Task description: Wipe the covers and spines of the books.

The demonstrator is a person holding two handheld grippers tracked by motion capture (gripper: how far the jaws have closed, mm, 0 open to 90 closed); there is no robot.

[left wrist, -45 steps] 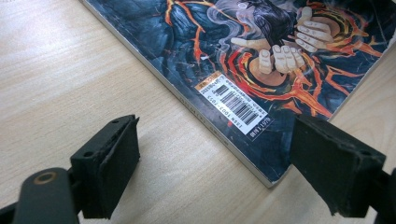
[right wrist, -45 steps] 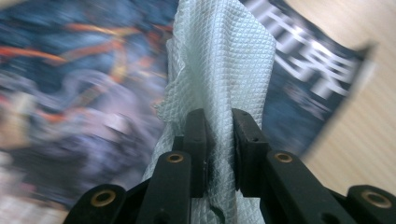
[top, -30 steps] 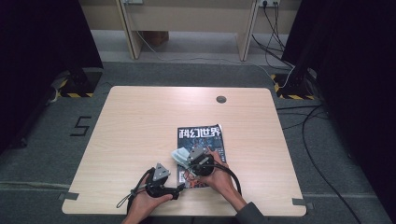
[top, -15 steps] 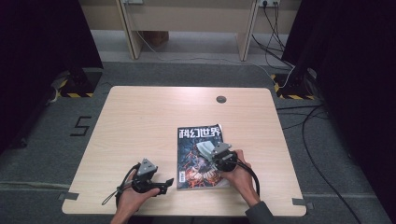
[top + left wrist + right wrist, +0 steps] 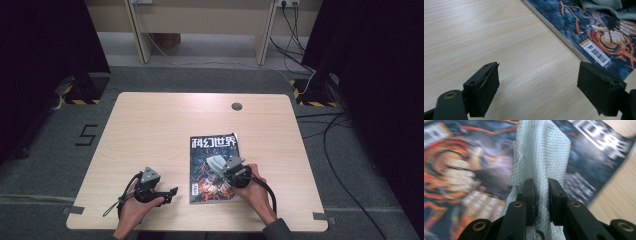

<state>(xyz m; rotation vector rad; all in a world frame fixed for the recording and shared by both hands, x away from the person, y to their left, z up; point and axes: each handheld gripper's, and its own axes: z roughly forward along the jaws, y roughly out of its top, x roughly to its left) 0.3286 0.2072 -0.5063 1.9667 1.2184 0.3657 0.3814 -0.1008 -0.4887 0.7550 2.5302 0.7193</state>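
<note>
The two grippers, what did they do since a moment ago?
The left gripper, jaws open, slid left off the dark illustrated magazine onto the bare wooden table. The right gripper moved right across the cover, still shut on the white quilted cloth. The magazine stayed put.

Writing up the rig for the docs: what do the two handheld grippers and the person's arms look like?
Both are black handheld units. The left gripper and right gripper each carry a grey three-cornered plate on top and trail a black cable. The jaws are black with rough foam-like pads and brass-coloured pivot pins. A dark sleeve shows on the right arm.
</note>
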